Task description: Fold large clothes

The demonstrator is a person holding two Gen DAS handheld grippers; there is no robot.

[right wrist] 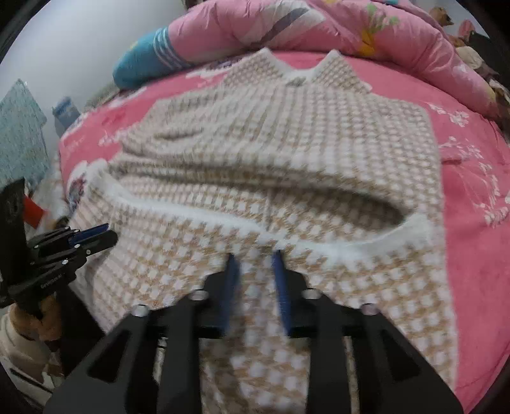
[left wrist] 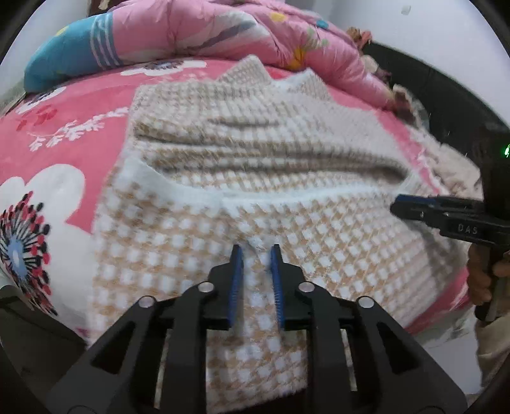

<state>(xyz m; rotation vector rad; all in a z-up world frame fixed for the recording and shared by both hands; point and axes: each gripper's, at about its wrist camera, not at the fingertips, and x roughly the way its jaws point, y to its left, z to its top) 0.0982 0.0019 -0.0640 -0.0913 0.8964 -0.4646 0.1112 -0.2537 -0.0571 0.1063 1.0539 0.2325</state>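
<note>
Sweater (left wrist: 255, 178), checked beige and white, lies flat on the pink bed (left wrist: 63, 133), its folded lower part nearest, its white hem running crosswise just ahead of both tools. Left tool (left wrist: 256, 251) and right tool (right wrist: 255, 258) hover over it, jaws narrowly parted, no cloth gripped. Collar points far, toward the quilt (right wrist: 287, 28). No containers show.

A pink flowered bedsheet (left wrist: 63, 133) covers the bed, a crumpled pink quilt (right wrist: 318, 28) and a blue striped pillow (right wrist: 143, 60) lie along its far edge, and a teal patterned cloth (right wrist: 19, 133) hangs far left.
</note>
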